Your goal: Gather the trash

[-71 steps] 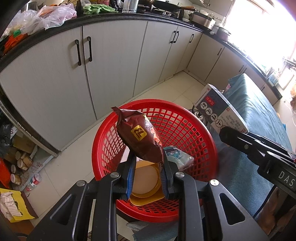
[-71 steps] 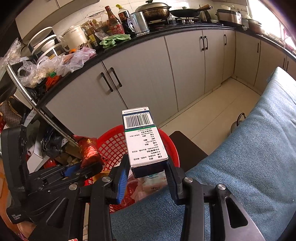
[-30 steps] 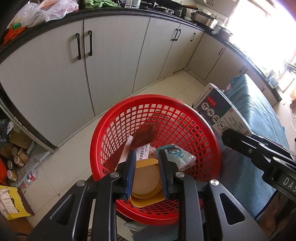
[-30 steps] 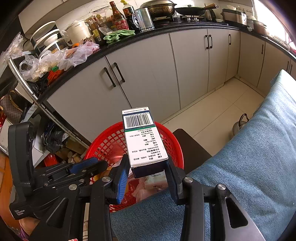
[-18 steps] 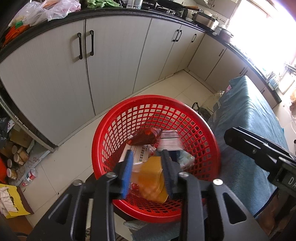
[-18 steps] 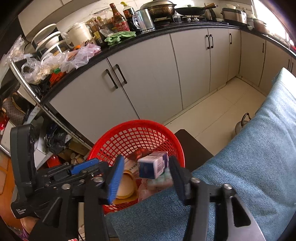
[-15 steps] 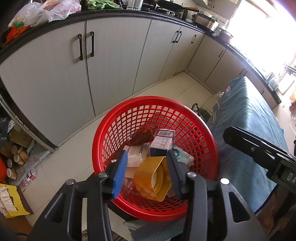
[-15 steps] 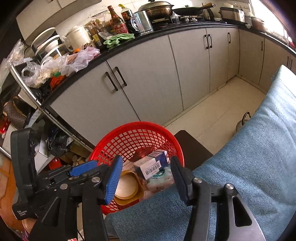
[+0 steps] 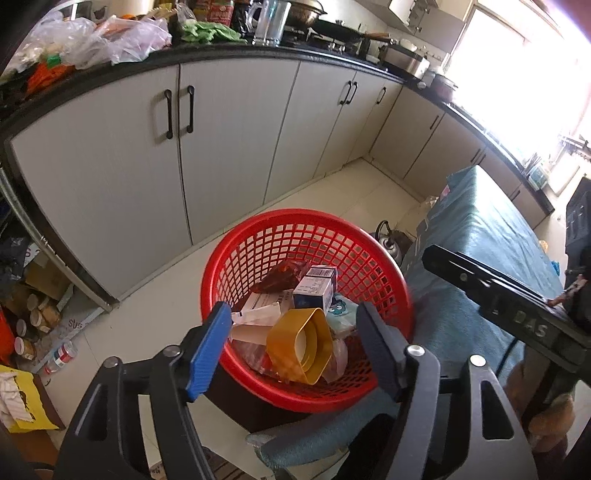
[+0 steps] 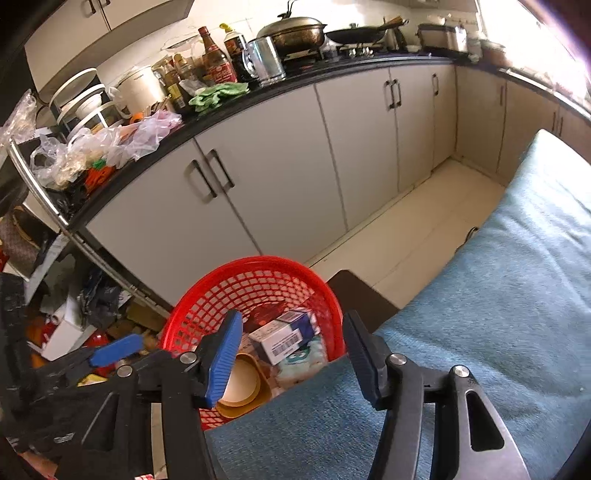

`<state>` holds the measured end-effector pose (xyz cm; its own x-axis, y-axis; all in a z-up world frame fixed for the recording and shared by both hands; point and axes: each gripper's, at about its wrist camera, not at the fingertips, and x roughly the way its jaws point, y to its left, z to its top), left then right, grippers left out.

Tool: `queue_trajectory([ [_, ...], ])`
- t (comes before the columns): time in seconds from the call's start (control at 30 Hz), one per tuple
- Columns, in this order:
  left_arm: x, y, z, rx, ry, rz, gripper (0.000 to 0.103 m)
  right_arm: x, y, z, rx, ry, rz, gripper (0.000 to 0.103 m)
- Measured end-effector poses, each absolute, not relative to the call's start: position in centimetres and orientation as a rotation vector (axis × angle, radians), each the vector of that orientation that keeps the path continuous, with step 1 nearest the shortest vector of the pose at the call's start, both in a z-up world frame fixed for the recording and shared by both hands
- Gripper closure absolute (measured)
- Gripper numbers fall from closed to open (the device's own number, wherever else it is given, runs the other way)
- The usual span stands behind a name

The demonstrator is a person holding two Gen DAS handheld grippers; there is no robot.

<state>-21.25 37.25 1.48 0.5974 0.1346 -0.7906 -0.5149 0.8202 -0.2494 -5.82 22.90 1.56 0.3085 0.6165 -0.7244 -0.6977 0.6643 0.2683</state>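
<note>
Half of red basket (image 10: 255, 275) hidden behind blue cloth (image 10: 461, 332).

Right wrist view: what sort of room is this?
A home kitchen, most likely: a black countertop over white cabinets, a wok on the hob, sauce bottles.

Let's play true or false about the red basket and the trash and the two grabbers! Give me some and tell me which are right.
1. The red basket is empty. False: trash lies inside.
2. The white and blue box is in the basket. True.
3. The left gripper squeezes the yellow cup. False: its jaws are opening, and the cup lies in the basket.
4. The right gripper holds nothing. True.
5. The basket is blue. False: red.
</note>
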Motion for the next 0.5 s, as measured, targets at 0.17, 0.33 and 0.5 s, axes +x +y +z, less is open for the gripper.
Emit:
queue_trajectory([
  [0.17,-23.3,36.7,2.5,-0.482,0.827,0.416,0.030,-7.0,22.8,2.3,-0.164,0.865,0.826,0.042],
  [0.33,-24.6,36.1,3.4,-0.463,0.797,0.436,0.026,-8.9,20.8,3.5,-0.146,0.848,0.818,0.039],
  [0.5,-25.9,34.4,5.0,-0.377,0.723,0.494,0.020,-10.9,18.3,4.8,-0.135,0.828,0.796,0.037],
])
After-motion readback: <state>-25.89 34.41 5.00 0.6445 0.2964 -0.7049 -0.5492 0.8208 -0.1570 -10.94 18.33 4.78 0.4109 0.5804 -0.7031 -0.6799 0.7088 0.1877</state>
